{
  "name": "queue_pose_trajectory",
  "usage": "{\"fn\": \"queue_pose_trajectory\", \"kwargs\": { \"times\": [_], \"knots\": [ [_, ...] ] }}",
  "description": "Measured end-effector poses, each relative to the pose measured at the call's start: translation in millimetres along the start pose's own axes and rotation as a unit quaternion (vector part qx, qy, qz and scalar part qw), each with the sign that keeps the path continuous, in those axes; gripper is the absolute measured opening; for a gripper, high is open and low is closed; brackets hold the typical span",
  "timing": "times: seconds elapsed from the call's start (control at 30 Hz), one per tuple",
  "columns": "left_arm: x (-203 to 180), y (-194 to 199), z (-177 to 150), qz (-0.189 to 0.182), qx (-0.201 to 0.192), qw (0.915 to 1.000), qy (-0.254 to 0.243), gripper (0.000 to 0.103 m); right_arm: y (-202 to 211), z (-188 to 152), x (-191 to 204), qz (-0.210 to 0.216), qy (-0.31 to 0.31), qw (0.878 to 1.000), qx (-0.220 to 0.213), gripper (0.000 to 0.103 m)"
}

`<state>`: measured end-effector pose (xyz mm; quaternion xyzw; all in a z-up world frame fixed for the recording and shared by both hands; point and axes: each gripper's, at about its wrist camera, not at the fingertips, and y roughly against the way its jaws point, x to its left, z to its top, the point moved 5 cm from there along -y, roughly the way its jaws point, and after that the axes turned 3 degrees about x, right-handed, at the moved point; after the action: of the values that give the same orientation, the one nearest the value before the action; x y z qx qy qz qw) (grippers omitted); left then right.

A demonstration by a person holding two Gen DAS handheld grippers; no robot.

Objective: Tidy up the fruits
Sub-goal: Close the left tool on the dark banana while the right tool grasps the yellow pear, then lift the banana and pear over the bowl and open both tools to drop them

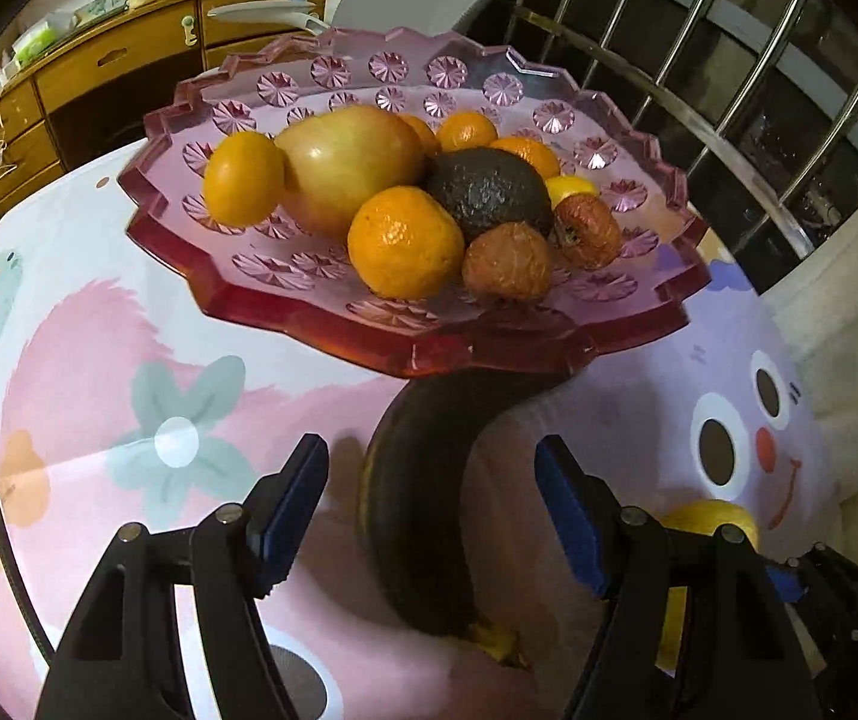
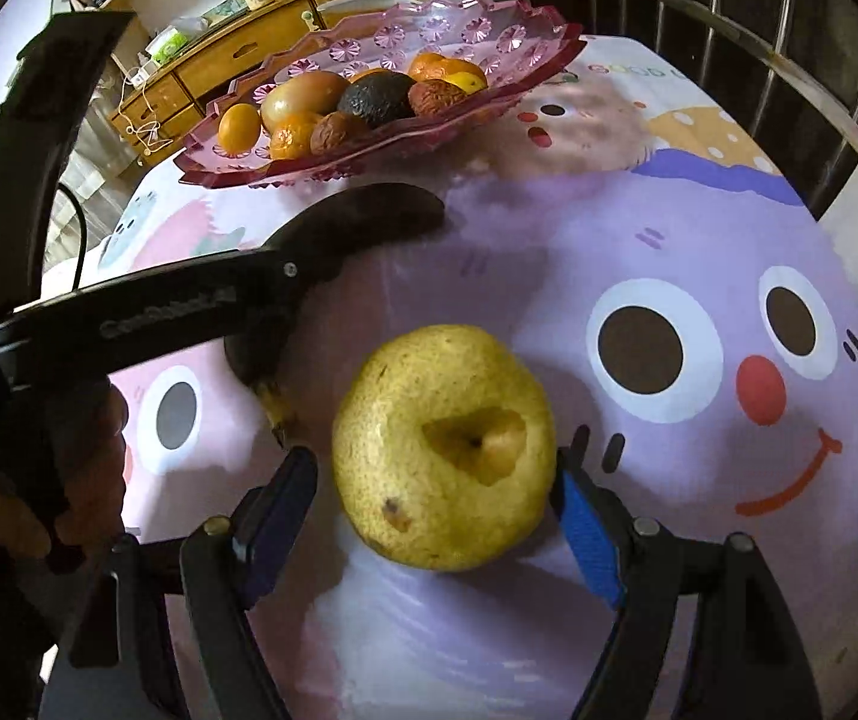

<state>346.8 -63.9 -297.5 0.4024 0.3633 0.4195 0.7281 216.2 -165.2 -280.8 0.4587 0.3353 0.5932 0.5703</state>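
Note:
A pink glass fruit plate [image 1: 261, 294] holds several oranges, a pear [image 1: 345, 165], a dark avocado [image 1: 489, 192] and wrinkled brown fruits; it also shows in the right wrist view [image 2: 549, 54]. A blackened banana [image 1: 423, 504] lies on the cloth in front of it, between the open jaws of my left gripper [image 1: 432, 504]; it does not touch them. It also shows in the right wrist view [image 2: 369, 216]. A yellow pear [image 2: 441, 450] lies on the cloth between the open jaws of my right gripper [image 2: 438, 492]; the right pad looks to touch it.
The table wears a cartoon-print cloth [image 2: 699, 300]. A wooden drawer cabinet [image 1: 69, 90] stands behind at left. Metal railing bars [image 1: 759, 90] run at the right. The left gripper's body [image 2: 129, 318] crosses the right wrist view at left.

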Motion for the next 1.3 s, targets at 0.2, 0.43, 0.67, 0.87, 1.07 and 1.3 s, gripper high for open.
{"fn": "queue_pose_trajectory", "kwargs": {
  "times": [0.2,0.43,0.67,0.87,1.07,1.3],
  "knots": [
    [-1,-6,1,-0.001,-0.01,0.9999,-0.012,0.06,-6,3,2,-0.012,0.011,1.0,-0.015,0.079],
    [2,-4,-1,0.009,-0.035,0.9991,-0.022,0.045,-7,9,2,-0.031,0.02,0.998,-0.042,0.07],
    [-1,-2,-4,0.015,-0.039,0.9985,-0.035,0.036,-8,11,1,-0.027,0.016,0.999,-0.043,0.069],
    [0,1,-6,0.011,-0.039,0.9985,-0.037,0.032,-9,12,-2,-0.018,0.011,0.999,-0.034,0.069],
    [-3,7,-16,0.014,-0.034,0.9983,-0.045,0.029,-7,10,-7,-0.011,0.0,1.0,-0.026,0.069],
    [-6,20,-32,0.017,-0.026,0.9981,-0.053,0.029,5,6,-19,-0.015,-0.009,0.999,-0.028,0.069]
  ]
}}
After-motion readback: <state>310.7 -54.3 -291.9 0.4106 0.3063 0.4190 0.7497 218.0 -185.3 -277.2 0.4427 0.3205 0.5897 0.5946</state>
